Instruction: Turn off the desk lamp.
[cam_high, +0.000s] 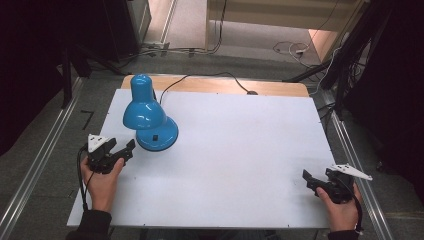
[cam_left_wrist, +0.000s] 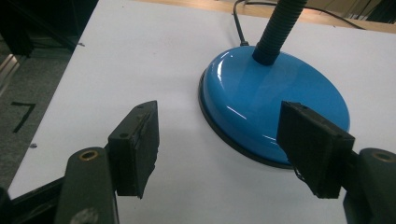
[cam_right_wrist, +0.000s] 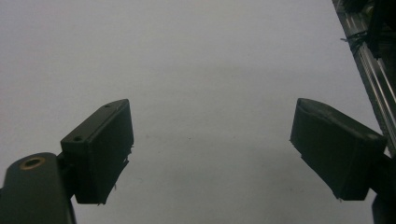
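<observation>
Jaws apart on left gripper (cam_high: 122, 151), beside lamp (cam_high: 150, 114)

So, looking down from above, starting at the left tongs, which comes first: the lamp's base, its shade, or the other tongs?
1. Lamp base: just beyond the left tongs, toward the table's middle.
2. Lamp shade: above and behind the base.
3. Right tongs: across the table, near its right edge.

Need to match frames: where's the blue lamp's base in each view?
High view: lamp base sits left of centre on the white table, just right of the left gripper, partly under the lamp shade.
Left gripper view: base is upper right of centre, its near edge behind the right-hand fingers.
Right gripper view: bare table, no lamp base.
Shared landmark: the white tabletop.
</observation>
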